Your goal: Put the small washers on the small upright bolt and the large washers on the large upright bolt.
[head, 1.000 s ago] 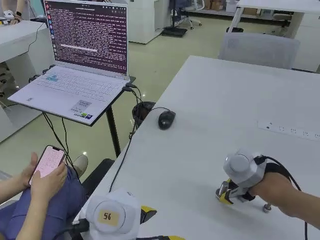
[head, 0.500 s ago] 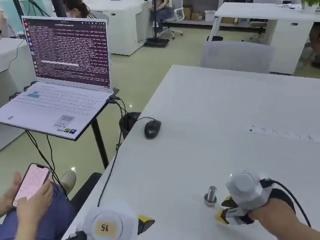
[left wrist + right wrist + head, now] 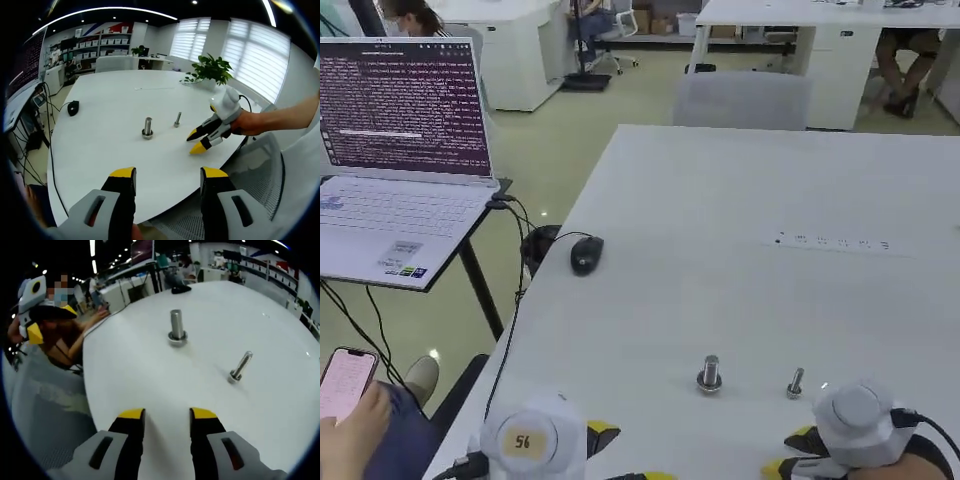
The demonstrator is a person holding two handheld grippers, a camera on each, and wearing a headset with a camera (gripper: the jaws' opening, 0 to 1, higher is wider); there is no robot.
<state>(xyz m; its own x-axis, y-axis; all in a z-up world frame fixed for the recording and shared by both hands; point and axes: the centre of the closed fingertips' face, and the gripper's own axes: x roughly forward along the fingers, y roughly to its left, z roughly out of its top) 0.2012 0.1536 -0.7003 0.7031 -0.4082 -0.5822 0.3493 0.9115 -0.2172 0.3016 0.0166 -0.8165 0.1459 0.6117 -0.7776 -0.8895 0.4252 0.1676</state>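
Observation:
Two metal bolts stand upright on the white table (image 3: 720,230). The large bolt (image 3: 710,373) (image 3: 147,127) (image 3: 175,326) has a wider ring at its base. To its right stands the small bolt (image 3: 796,383) (image 3: 177,119) (image 3: 240,365). My right gripper (image 3: 788,455) (image 3: 167,415) (image 3: 195,142) hovers near the table's front edge, a short way in front of both bolts, open with nothing between its jaws. At the front left corner my left gripper (image 3: 630,458) (image 3: 167,175) (image 3: 31,322) is open and holds nothing.
A black mouse (image 3: 586,254) (image 3: 73,107) and its cable lie at the table's left edge. A white power strip (image 3: 832,242) lies further back on the right. A laptop (image 3: 390,190) stands on a side stand at the left, where a seated person holds a phone (image 3: 342,382).
The head camera has swung right. My right gripper, close against the large bolt a second ago, has drawn back toward the near edge, and both bolts now stand free of it.

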